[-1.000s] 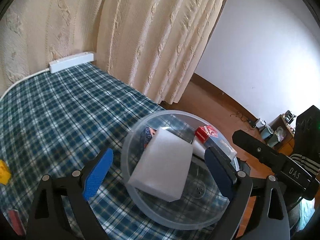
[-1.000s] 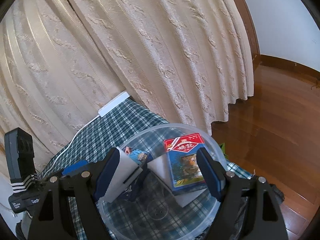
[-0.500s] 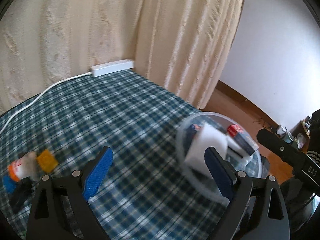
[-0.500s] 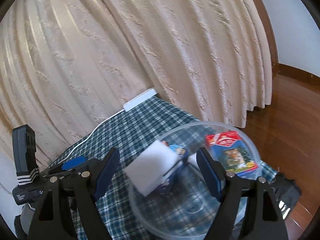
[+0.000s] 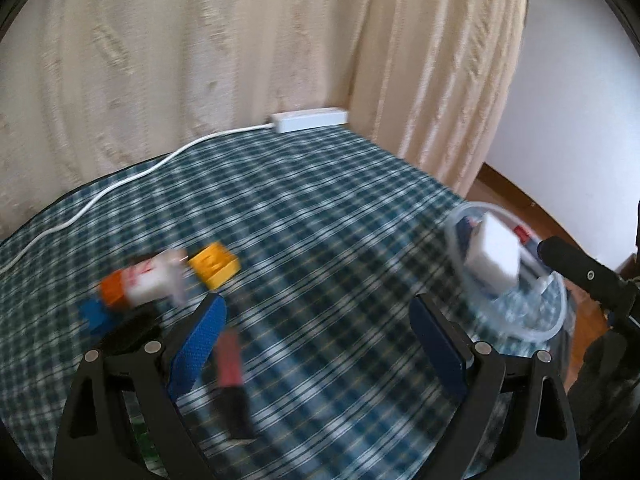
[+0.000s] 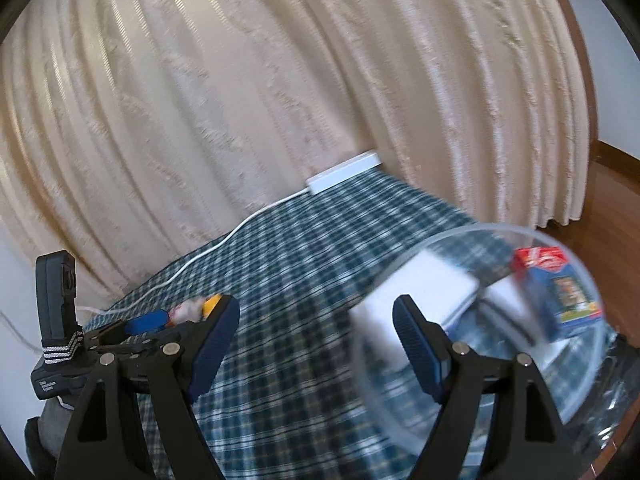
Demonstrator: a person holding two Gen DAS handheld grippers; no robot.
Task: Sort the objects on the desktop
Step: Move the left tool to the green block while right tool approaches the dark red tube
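Fingers (image 5: 202,332) of both grippers stand wide, holding nothing; clear bowl (image 6: 576,400) on the desk holds a white block (image 6: 416,292) and a red-topped card box (image 6: 560,296).

Behind your plaid-covered desk (image 5: 320,216) hang cream curtains (image 6: 280,100); a white wall (image 5: 568,128) and wooden floor (image 6: 612,184) lie rightward.

blue-green plaid tablecloth (image 5: 320,208), yellow block (image 5: 214,265), cream curtain (image 5: 200,52), white sponge (image 5: 494,256)
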